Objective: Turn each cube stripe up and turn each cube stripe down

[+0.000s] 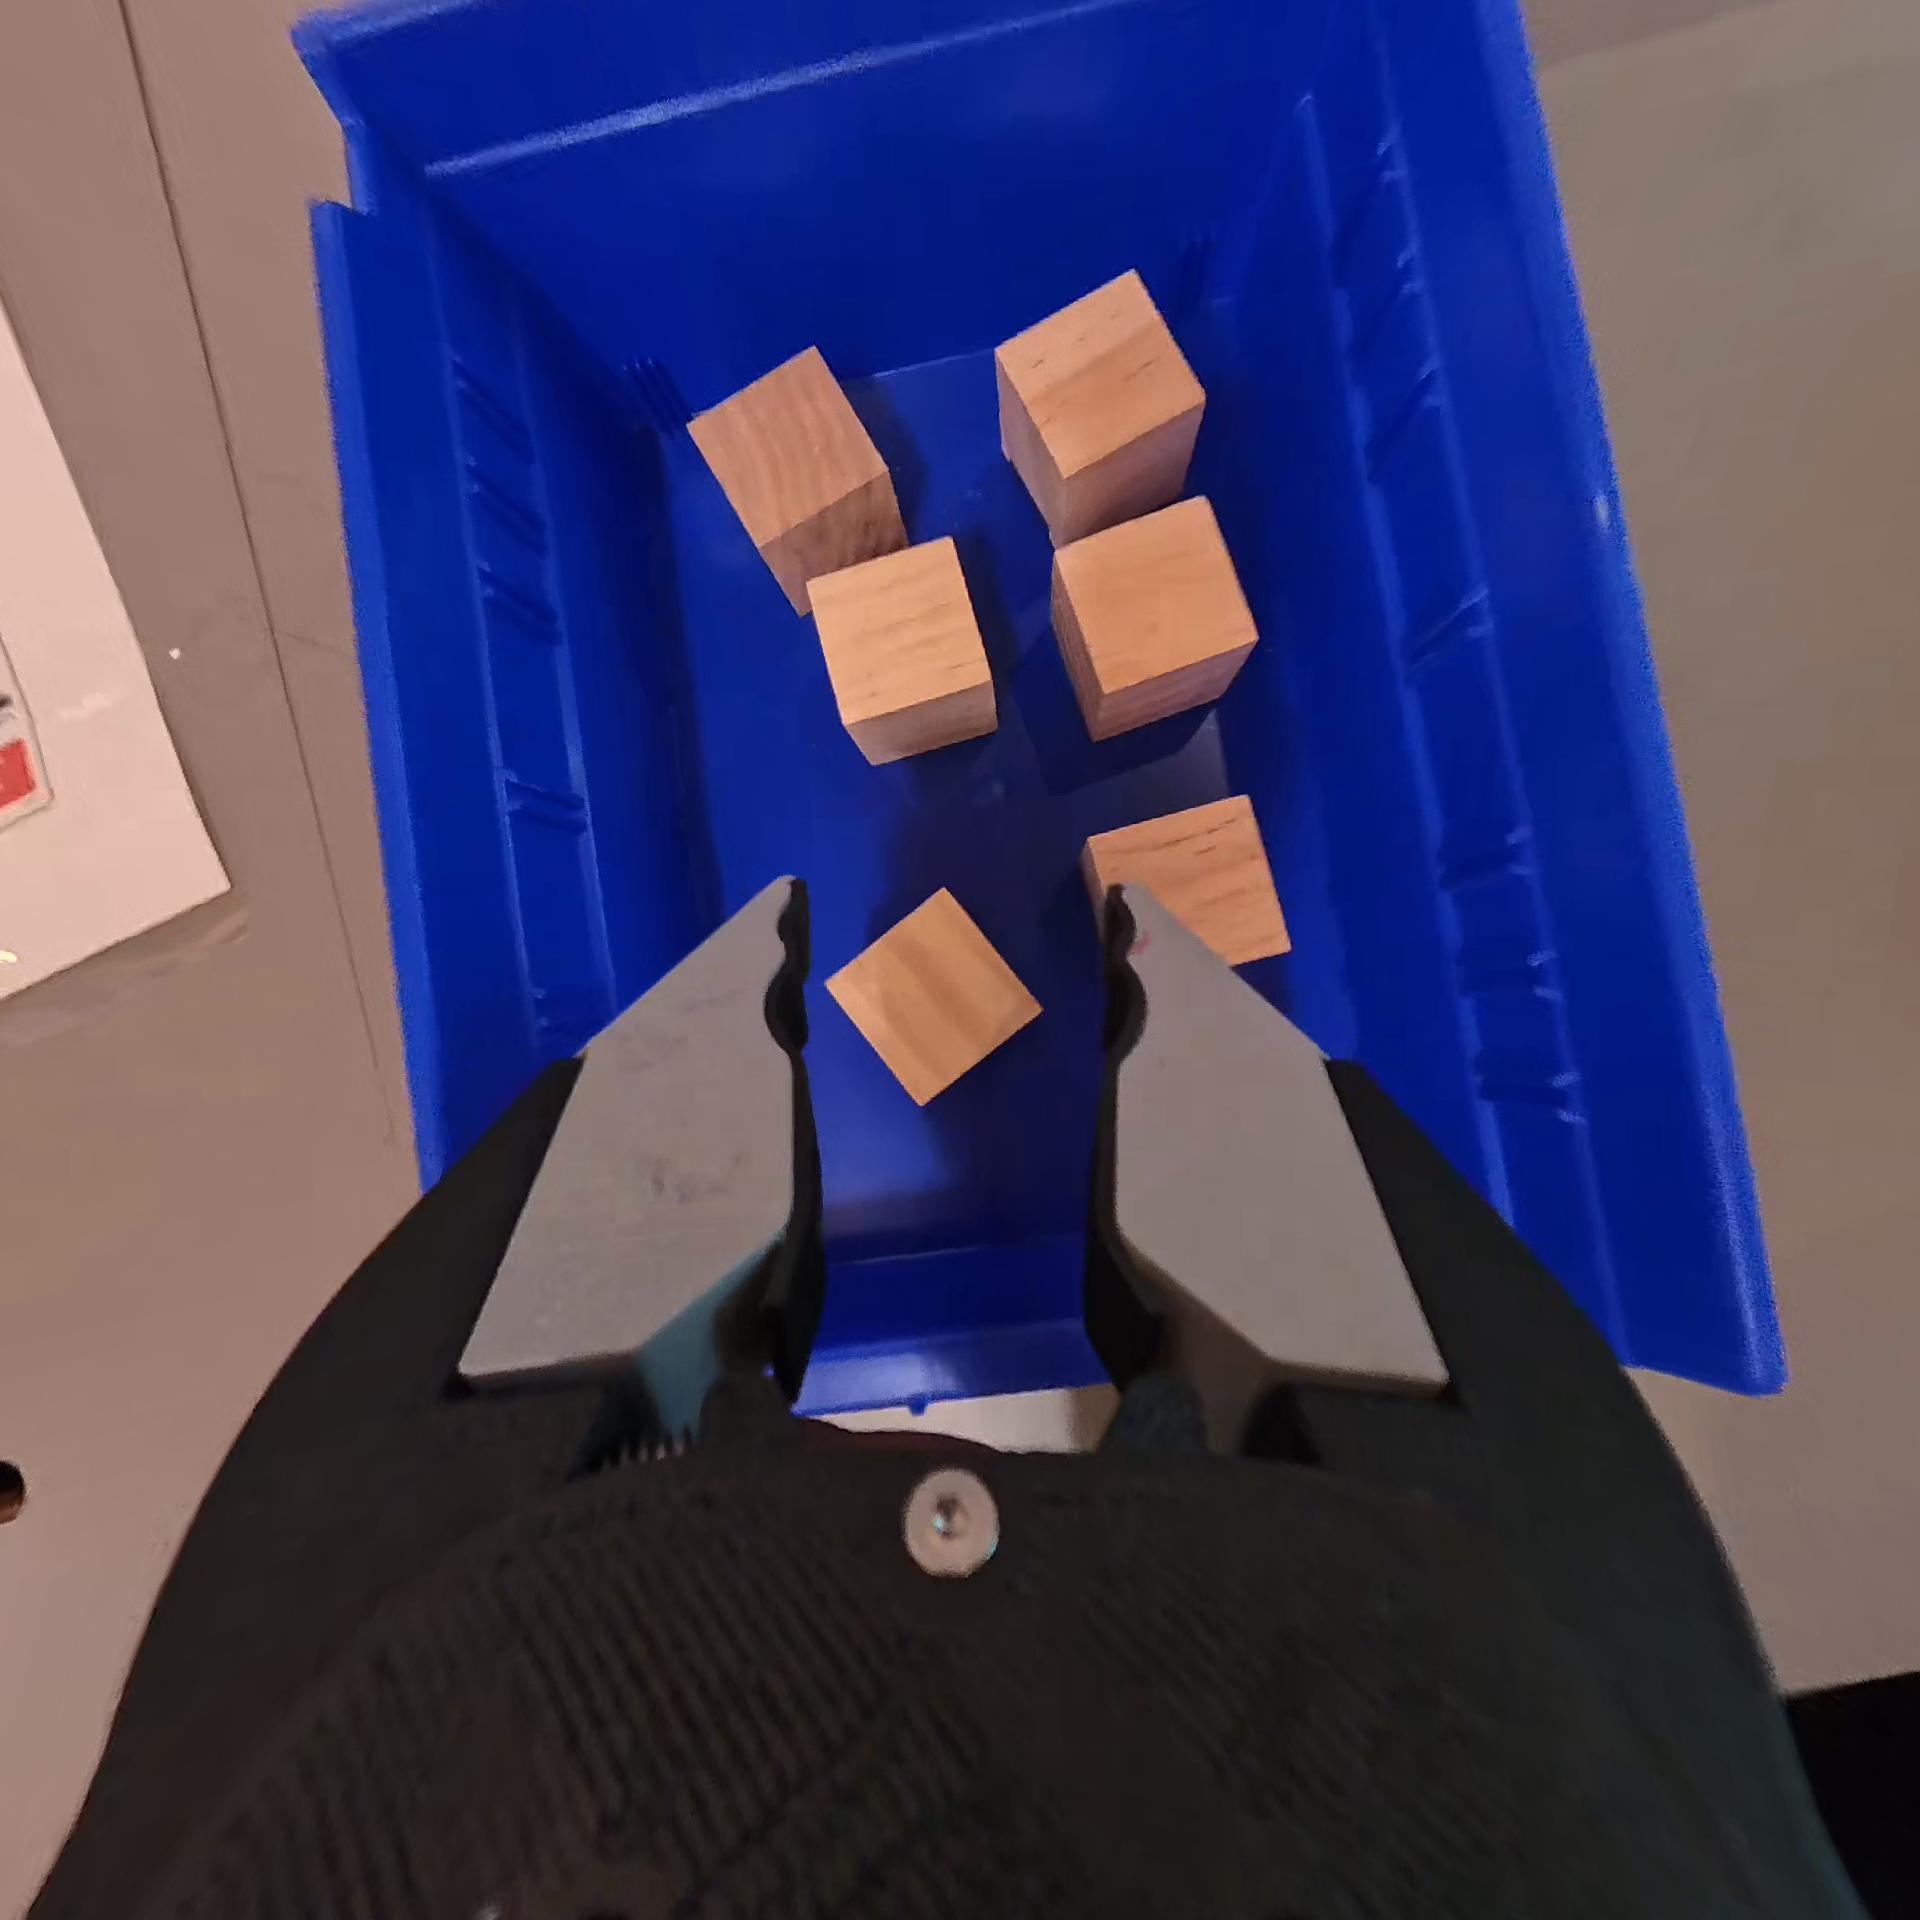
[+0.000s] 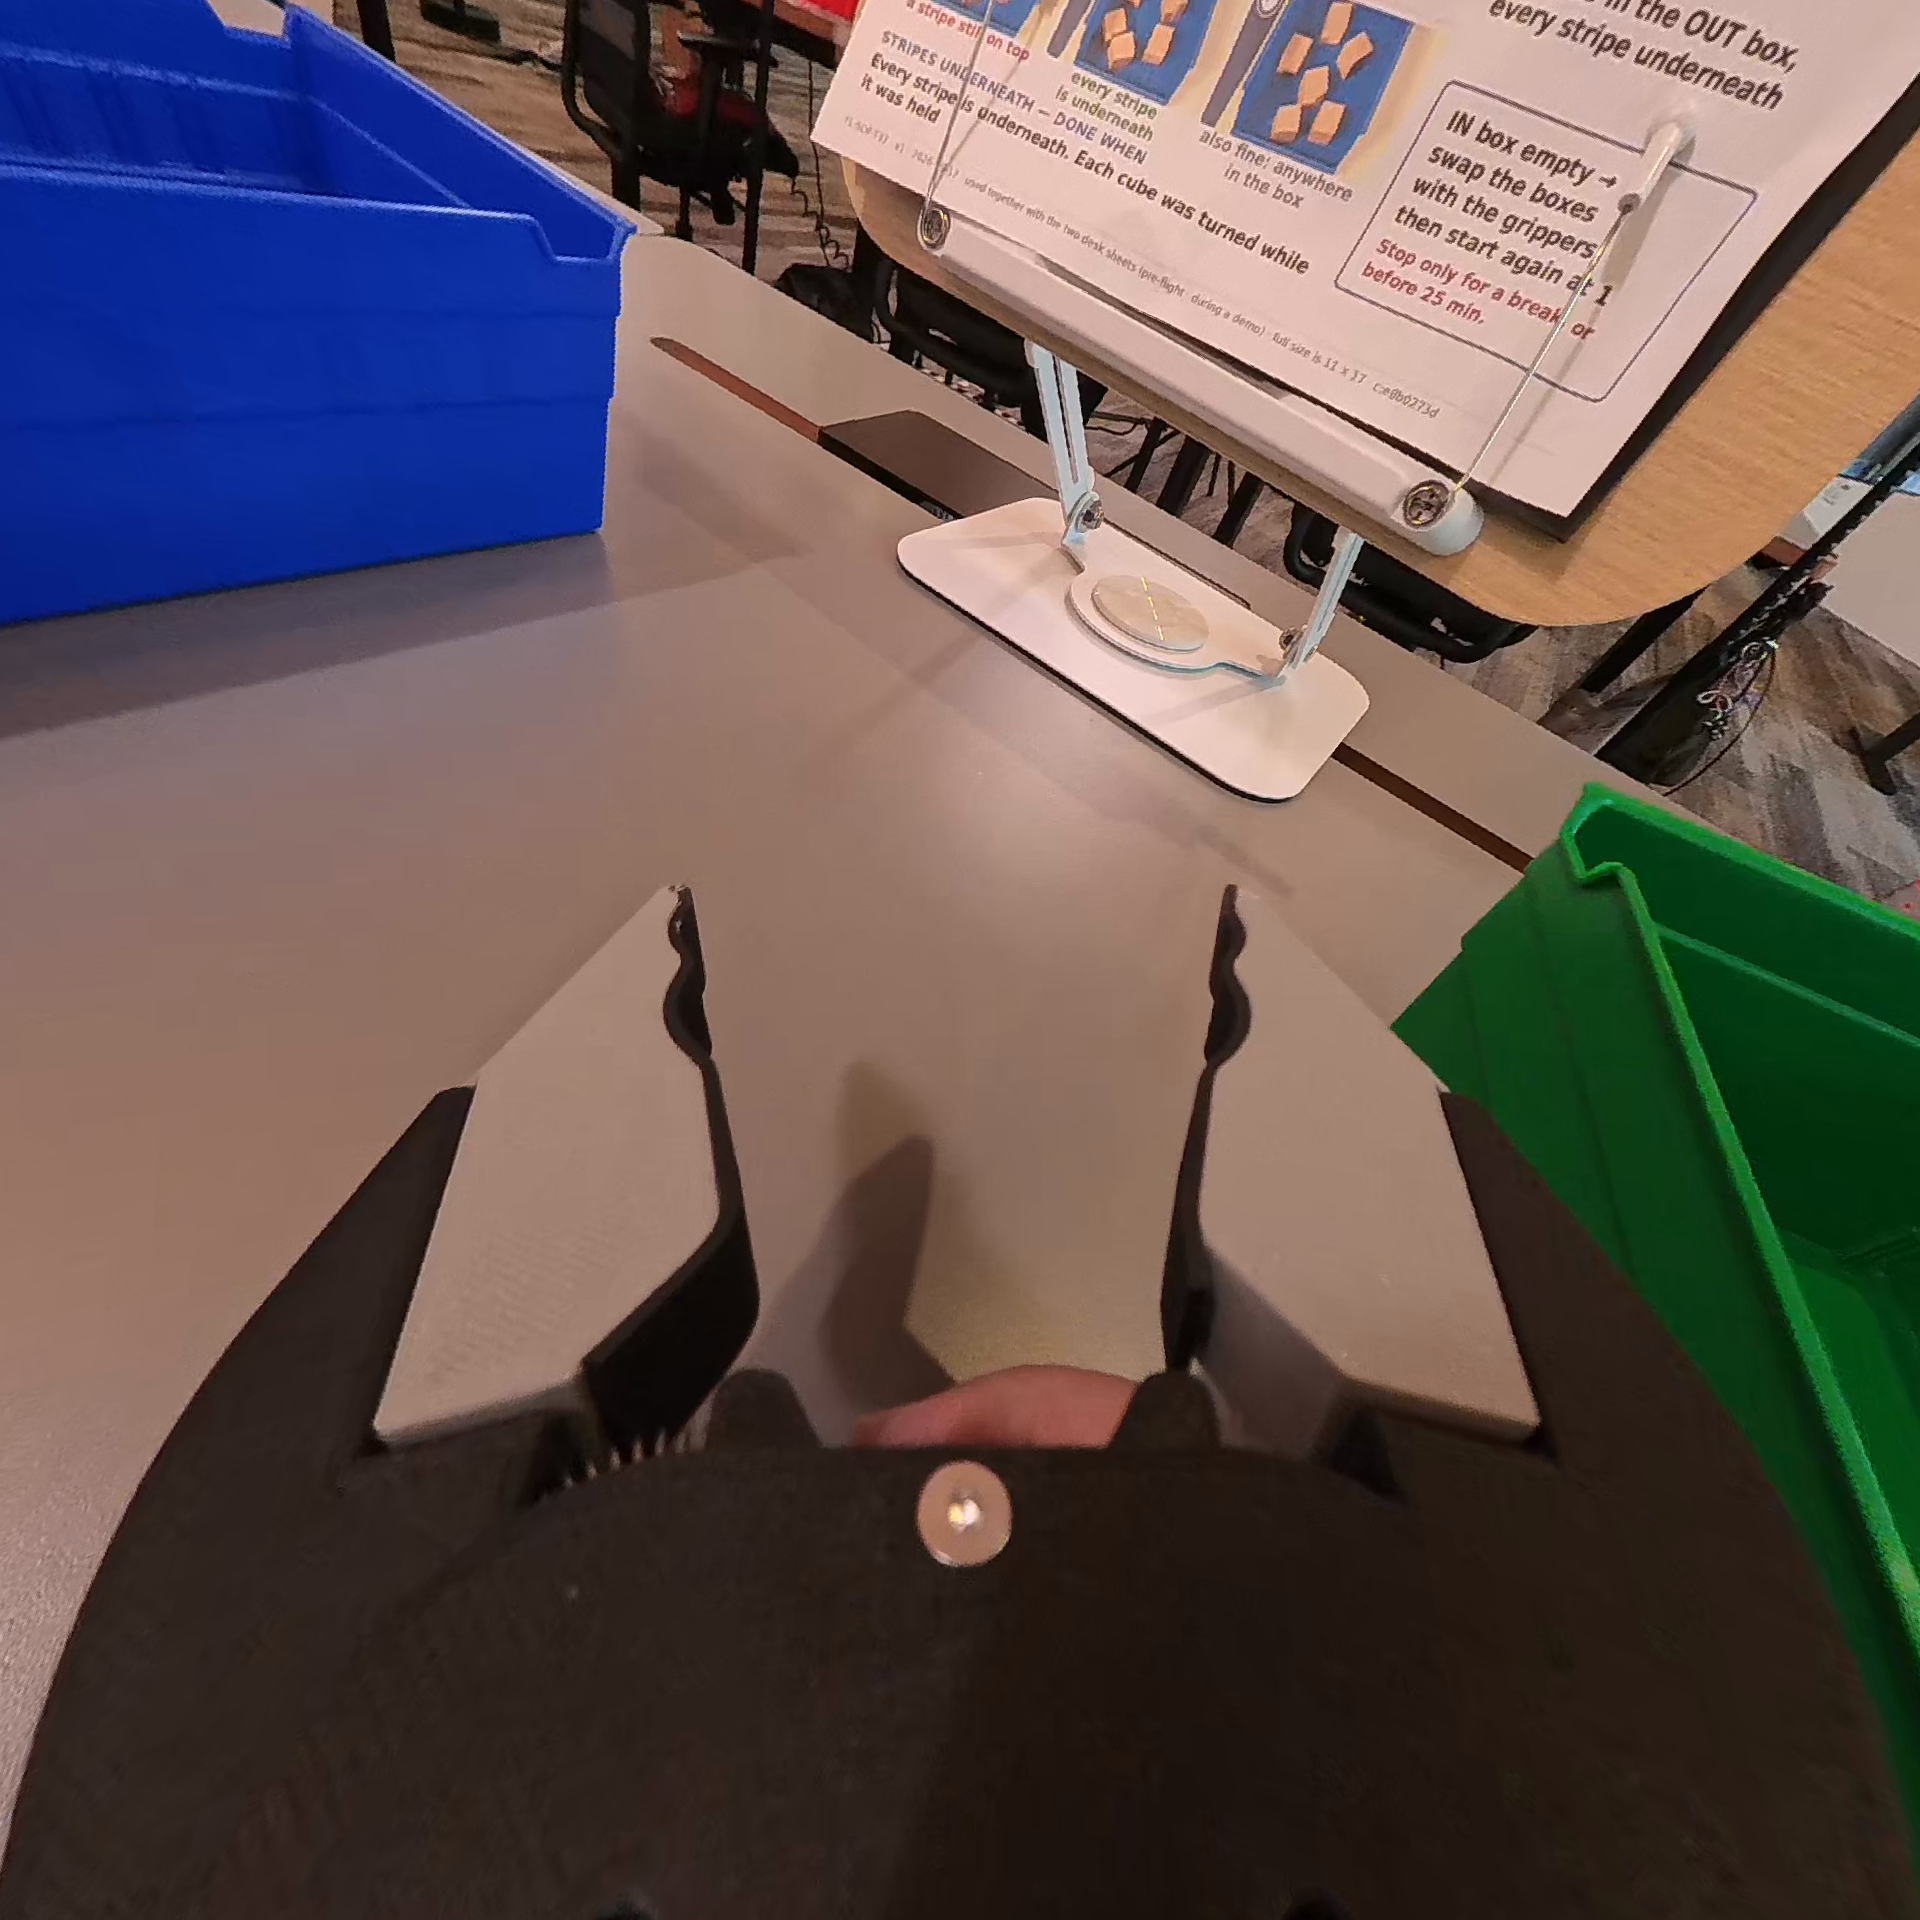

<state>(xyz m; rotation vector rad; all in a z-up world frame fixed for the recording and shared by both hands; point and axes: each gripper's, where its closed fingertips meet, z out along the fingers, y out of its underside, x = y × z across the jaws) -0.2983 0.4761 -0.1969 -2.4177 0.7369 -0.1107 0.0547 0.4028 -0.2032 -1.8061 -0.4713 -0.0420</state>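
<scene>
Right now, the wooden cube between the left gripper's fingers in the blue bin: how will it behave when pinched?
The nearest cube looks like solid wood, so probably rigid and light. It sits turned diagonal to the open left gripper, so closing may twist it square or squirt it sideways. Its flat faces make rolling unlikely, though it could slide on the blue bin's smooth floor.

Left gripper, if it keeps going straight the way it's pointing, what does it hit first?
Probably the nearest wooden cube, lying between the open left gripper fingers on the blue bin floor; depth is hard to judge.
</scene>
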